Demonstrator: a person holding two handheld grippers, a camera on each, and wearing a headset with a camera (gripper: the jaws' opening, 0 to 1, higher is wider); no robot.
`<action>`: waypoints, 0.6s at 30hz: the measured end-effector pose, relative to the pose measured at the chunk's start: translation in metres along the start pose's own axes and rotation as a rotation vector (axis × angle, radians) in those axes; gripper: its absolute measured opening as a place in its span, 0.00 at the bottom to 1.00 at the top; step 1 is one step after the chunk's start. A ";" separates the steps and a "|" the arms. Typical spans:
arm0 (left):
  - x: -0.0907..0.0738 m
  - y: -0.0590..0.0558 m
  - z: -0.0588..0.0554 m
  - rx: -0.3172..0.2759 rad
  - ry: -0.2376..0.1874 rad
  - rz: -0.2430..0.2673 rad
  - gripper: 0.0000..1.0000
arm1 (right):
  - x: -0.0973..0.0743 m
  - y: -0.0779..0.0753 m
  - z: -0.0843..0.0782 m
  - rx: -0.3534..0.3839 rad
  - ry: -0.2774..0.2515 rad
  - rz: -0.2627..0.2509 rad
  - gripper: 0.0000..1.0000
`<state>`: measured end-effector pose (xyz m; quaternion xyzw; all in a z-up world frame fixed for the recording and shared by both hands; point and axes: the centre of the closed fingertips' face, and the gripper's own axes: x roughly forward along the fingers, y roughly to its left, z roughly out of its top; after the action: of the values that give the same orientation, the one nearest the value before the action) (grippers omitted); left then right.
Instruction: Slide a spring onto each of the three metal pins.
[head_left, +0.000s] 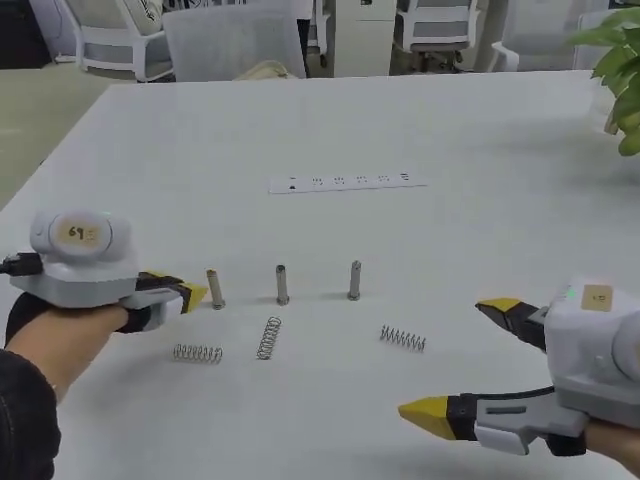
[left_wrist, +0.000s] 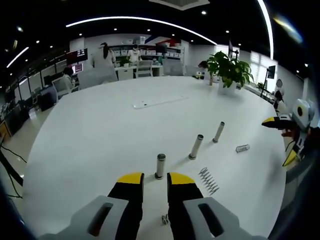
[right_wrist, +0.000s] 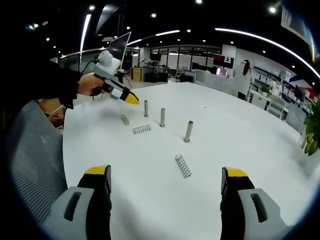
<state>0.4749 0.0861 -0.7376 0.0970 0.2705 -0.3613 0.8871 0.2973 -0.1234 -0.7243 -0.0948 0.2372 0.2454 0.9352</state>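
Head view, left claw (head_left: 190, 293): low over the white table (head_left: 450, 150), tips nearly together and just beside the left pin (head_left: 215, 288).
Head view, right claw (head_left: 462, 360): spread wide and holding nothing, off to the right of the right spring (head_left: 403, 338).
Head view, pins: the left pin, middle pin (head_left: 282, 284) and right pin (head_left: 354, 280) stand upright in a row, all bare.
Head view, springs: the left spring (head_left: 197, 353), middle spring (head_left: 268, 337) and right spring lie flat on the table, nearer me than the pins.
Head view, beyond: a power strip (head_left: 347, 182) lies farther back on the table.
Left gripper view, my jaws: a narrow gap apart with nothing gripped. The left pin stands just past the tips and the left spring lies on the table under the gap.
Right gripper view, my jaws: far apart and empty. The right spring lies on the table ahead, between the two tips and touching neither.
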 end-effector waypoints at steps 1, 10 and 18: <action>-0.001 0.000 -0.002 -0.002 0.001 -0.002 0.13 | 0.000 0.000 0.000 0.001 0.000 0.000 0.90; -0.007 -0.004 -0.010 -0.007 -0.002 -0.037 0.22 | 0.000 0.000 -0.001 0.002 0.002 0.001 0.90; -0.008 -0.011 -0.017 -0.002 -0.004 -0.088 0.35 | 0.000 -0.001 -0.002 0.004 0.004 0.000 0.91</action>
<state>0.4556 0.0892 -0.7468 0.0834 0.2730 -0.3999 0.8710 0.2972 -0.1242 -0.7258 -0.0936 0.2393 0.2447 0.9349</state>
